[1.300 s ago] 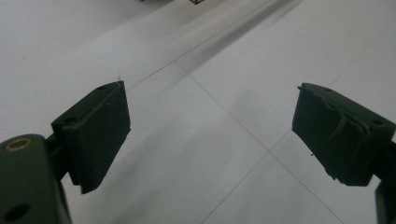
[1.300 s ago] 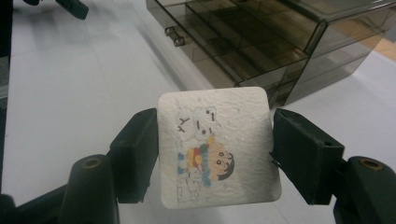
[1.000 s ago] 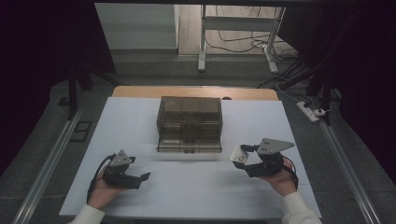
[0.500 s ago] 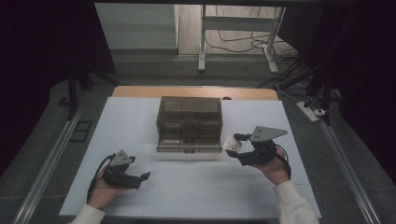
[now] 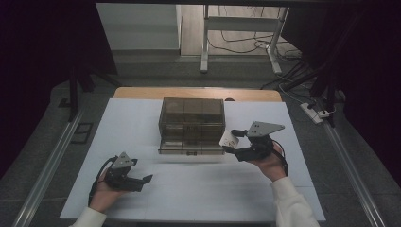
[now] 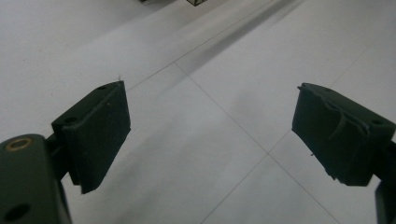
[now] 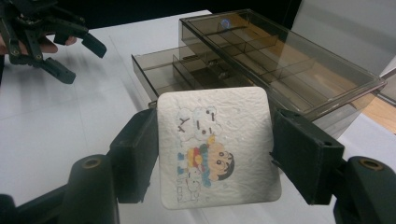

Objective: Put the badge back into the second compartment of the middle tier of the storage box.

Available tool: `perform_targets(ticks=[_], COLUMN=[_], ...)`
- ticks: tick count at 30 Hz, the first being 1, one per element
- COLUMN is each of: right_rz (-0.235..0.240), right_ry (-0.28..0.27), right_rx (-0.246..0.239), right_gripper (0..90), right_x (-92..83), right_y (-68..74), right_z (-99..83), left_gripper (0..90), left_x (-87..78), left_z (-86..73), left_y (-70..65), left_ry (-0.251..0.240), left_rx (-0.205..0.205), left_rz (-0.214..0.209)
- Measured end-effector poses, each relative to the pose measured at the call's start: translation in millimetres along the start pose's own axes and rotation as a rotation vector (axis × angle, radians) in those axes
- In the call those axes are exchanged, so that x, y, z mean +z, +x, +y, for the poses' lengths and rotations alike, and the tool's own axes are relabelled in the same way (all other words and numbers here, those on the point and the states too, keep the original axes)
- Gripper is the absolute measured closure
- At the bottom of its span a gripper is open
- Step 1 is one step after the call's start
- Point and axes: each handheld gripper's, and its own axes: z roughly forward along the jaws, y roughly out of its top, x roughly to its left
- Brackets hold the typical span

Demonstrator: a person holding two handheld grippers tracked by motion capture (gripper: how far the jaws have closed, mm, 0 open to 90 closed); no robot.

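Right gripper (image 5: 230, 143): jaws clamped on a white square pad (image 7: 217, 145) printed with cartoon figures, held off the table just right of the smoky plastic drawer box (image 5: 192, 124), whose lowest drawer (image 5: 191, 146) stands pulled out toward the near side. Left gripper (image 5: 147, 179): jaws wide apart, holding nothing, low over the white table (image 5: 198, 184) at near left, well apart from the box.

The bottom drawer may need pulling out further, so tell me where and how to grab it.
Grip the small handle at the middle of the open drawer's front edge, coming from the person's side of the table. That edge juts out from the smoky drawer box toward the person, and probably slides that way. The left gripper is open and empty, so it could do this.
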Motion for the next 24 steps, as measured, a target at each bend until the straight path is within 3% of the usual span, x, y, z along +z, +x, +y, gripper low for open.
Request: perform_targets(ticks=[14,24], right_rz=[0.026,0.025], right_ry=[0.008,0.021], right_rx=[-0.018,-0.006], right_gripper=[32.9,32.9], right_x=[17.3,33.0], right_y=[-1.0,-4.3], right_z=[12.7,19.8], left_gripper=[11.6,11.6], left_x=[-0.6,0.1], left_z=[-0.3,-0.3], left_y=[0.8,0.6], left_ry=[-0.003,0.000], left_rx=[-0.001,0.002], left_rz=[-0.001,-0.002])
